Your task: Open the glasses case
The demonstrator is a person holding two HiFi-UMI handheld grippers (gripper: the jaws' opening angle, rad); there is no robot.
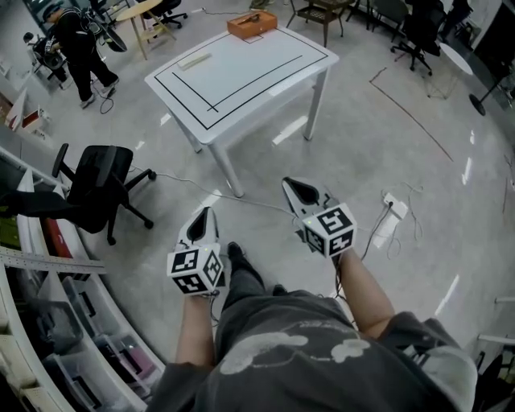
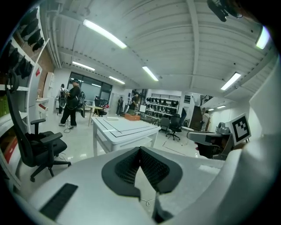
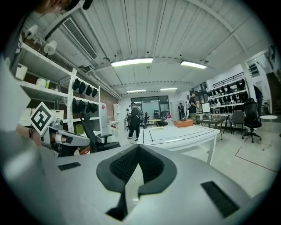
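A white table point(image 1: 265, 76) marked with black lines stands well ahead of me. At its far edge rests an orange-brown case point(image 1: 252, 24), which also shows as the case point(image 2: 131, 117) in the left gripper view and the case point(image 3: 183, 123) in the right gripper view. A pale flat bar point(image 1: 195, 59) lies near the table's left edge. My left gripper point(image 1: 205, 212) and right gripper point(image 1: 291, 184) hover over the floor, far short of the table. Both are shut and hold nothing; their tips meet in the left gripper point(image 2: 140, 150) and right gripper point(image 3: 138, 147) views.
A black office chair point(image 1: 100, 185) stands on the floor at left, beside storage shelves point(image 1: 48, 322). A white power strip point(image 1: 389, 217) and a cable point(image 1: 185, 181) lie on the floor. A person point(image 1: 76, 44) stands at far left. More chairs point(image 1: 414, 32) are behind the table.
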